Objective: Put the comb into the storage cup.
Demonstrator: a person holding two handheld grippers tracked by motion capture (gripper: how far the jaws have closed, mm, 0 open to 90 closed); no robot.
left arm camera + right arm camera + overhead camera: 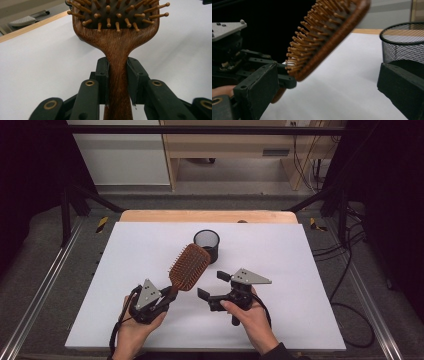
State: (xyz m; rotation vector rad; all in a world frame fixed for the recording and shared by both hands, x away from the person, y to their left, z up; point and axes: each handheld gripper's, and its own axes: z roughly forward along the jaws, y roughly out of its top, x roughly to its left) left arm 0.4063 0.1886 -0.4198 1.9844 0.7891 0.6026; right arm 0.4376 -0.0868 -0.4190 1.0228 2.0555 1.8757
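The left tongs (pixel 167 296) are clamped on the neck of the wooden hairbrush (pixel 189 266); in the left gripper view both black pads are seen pressed against the sides of the handle (pixel 118 75), just below the paddle head. The hairbrush is held off the white surface (pixel 280 255), its head slanting toward one o'clock from the left hand (pixel 137 325), bristles turned toward the right tongs. The right tongs (pixel 214 285) are spread wide with nothing between them, and are aimed toward nine o'clock at the brush, close to its head but apart from it. In the right gripper view the bristled head (pixel 324 37) is seen tilted between the two jaws farther off. A black mesh cup (pixel 206 245) stands upright on the surface at twelve o'clock of the brush head, just behind it.
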